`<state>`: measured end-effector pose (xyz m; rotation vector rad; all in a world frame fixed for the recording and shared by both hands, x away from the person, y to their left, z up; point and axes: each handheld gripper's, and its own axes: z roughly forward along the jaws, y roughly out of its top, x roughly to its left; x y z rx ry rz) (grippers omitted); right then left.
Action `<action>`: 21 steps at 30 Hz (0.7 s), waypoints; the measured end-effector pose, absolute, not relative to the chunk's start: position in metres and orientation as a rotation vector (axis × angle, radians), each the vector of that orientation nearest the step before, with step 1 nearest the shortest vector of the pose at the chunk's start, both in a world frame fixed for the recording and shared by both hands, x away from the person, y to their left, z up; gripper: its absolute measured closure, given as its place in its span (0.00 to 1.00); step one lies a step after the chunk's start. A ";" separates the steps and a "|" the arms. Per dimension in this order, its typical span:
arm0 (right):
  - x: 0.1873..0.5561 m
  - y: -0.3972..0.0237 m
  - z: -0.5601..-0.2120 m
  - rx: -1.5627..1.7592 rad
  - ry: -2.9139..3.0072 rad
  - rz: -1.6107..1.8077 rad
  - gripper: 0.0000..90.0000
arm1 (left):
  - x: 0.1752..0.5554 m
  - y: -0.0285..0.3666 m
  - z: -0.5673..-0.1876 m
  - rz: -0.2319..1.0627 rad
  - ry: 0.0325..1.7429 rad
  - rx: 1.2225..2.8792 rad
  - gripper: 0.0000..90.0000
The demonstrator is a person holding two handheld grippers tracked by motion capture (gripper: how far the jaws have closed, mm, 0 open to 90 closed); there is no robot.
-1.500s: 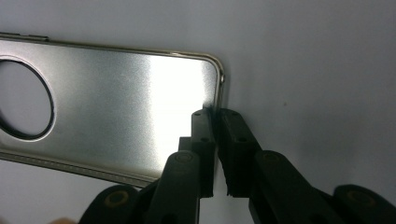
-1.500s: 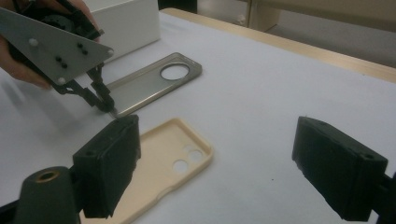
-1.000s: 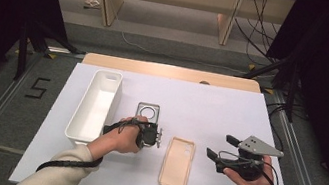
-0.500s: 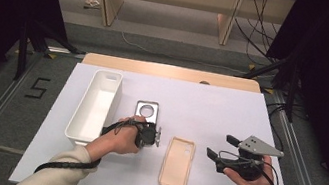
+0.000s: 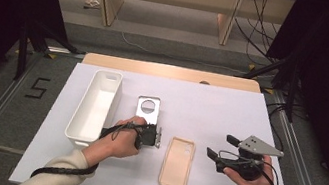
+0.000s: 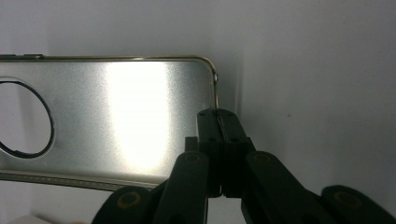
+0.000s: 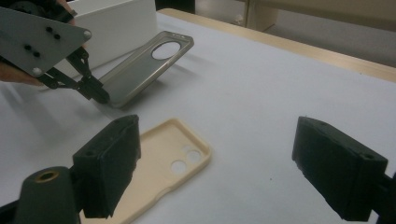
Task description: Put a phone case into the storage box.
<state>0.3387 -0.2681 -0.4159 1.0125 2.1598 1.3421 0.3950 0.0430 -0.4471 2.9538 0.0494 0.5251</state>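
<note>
From the high view we see the white table (image 5: 230, 113) with a long white bin (image 5: 95, 106) at the left, a silver phone case (image 5: 148, 111) just beside it, and a cream phone case (image 5: 177, 164) lying flat nearer the person. The left gripper (image 5: 154, 135) sits at the near end of the silver case, while the right gripper (image 5: 218, 147) hangs above the table to the right, apart from both cases.

In the left gripper view, the jaws are pressed together on the corner rim of the silver case (image 6: 116, 121), right at its edge; the grip looks thin but seated.

In the right gripper view, the right gripper (image 7: 215, 163) stands wide open with nothing between its jaws, the cream case (image 7: 163, 172) lying on the table just ahead. Farther off, the left gripper (image 7: 99, 95) pinches the silver case (image 7: 140, 65), whose far end is tilted up off the table, with the bin (image 7: 116, 18) behind it.

We judge the work is early: the silver case is gripped and partly lifted, probably bound for the bin, which is empty. The cream case is untouched, so moving both remains.
</note>
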 end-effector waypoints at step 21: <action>0.379 -0.231 -0.419 1.082 2.167 1.393 0.19 | 0.355 0.041 -0.441 0.604 0.002 2.860 0.99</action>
